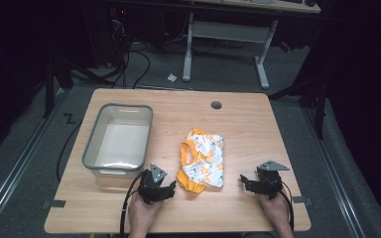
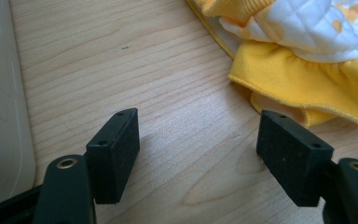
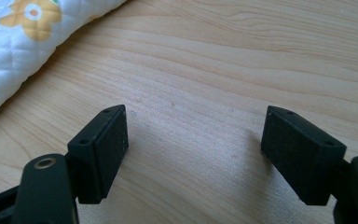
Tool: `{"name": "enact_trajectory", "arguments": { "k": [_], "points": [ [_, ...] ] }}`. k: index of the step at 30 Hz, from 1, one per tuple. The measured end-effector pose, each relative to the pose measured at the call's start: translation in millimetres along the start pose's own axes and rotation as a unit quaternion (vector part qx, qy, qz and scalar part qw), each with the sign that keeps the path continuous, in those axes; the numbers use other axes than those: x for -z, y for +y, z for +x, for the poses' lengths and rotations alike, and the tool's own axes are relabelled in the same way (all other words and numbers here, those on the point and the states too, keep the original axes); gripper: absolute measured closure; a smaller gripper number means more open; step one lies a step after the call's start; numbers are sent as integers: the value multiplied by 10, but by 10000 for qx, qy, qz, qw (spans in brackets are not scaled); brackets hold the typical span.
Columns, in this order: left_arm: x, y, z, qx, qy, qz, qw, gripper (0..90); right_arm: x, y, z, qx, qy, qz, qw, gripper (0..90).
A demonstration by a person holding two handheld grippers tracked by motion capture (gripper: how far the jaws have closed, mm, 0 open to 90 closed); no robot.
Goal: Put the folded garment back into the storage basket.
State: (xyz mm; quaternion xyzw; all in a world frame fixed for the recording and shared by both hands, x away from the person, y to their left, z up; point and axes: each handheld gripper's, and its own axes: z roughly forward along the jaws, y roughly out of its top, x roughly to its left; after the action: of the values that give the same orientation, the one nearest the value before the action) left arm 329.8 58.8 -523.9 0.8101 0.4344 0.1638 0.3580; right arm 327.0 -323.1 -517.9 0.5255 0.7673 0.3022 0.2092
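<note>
Yellow-trimmed quilted garment (image 1: 203, 159) between both spread, empty grippers, left (image 1: 161, 190) nearer, right (image 1: 248, 182) apart.

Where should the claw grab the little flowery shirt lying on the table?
Probably the orange ruffled hem of the shirt. It bunches up off the table at the shirt's near-left corner, closest to the open left claw, which could slide in low from the left and pinch it.

Garment (image 1: 204, 159): was white quilted fabric printed with orange flowers and green specks, trimmed in orange-yellow ruffle. Bin (image 1: 92, 144): was translucent pale with grey rim. Table (image 1: 243, 129): was light wood grain; gripper jaws were black.
</note>
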Motion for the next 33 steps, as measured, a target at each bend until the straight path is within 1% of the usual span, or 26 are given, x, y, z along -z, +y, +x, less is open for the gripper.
{"name": "enact_trajectory", "arguments": {
  "k": [33],
  "points": [
    [-4,4,-5,-5,-20,13,10000,288,-4,3,-2,6,-4,-8,10000,234]
  ]
}}
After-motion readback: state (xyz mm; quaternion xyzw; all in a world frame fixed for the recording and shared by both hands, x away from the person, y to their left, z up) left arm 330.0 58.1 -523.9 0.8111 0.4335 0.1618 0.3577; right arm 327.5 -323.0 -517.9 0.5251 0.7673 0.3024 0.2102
